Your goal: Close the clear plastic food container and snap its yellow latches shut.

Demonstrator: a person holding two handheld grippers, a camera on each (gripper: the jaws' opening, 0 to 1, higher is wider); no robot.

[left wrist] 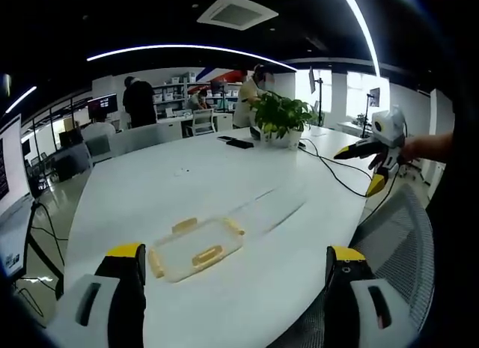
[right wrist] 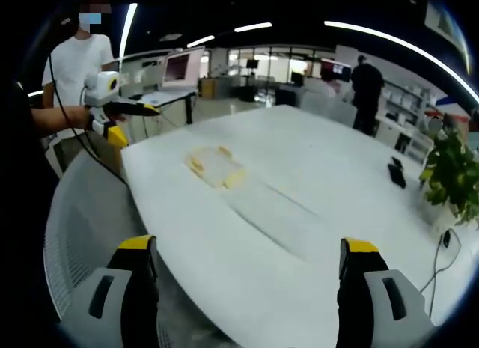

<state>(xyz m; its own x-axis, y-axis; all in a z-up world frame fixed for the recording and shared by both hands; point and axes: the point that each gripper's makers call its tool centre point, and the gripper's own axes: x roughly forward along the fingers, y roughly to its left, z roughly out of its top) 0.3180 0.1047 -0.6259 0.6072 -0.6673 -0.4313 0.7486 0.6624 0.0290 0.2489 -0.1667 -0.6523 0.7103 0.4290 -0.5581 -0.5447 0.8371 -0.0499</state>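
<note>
A clear plastic food container (left wrist: 196, 248) with yellow latches lies flat on the white table (left wrist: 187, 191), just beyond my left gripper (left wrist: 238, 267), whose jaws stand wide open with nothing between them. The right gripper view has the same container (right wrist: 215, 167) far off near the table's left edge. My right gripper (right wrist: 245, 262) is open too, hovering over the table's near edge. The right gripper (left wrist: 374, 157) comes into the left gripper view at the right, held in a hand. The left gripper (right wrist: 112, 108) appears at the left of the right gripper view.
A potted plant (left wrist: 281, 120) and a dark phone (left wrist: 239, 144) sit at the table's far end, with a black cable (left wrist: 329, 172) trailing off. A mesh chair (left wrist: 400, 243) stands by the table edge. People stand among desks and monitors behind.
</note>
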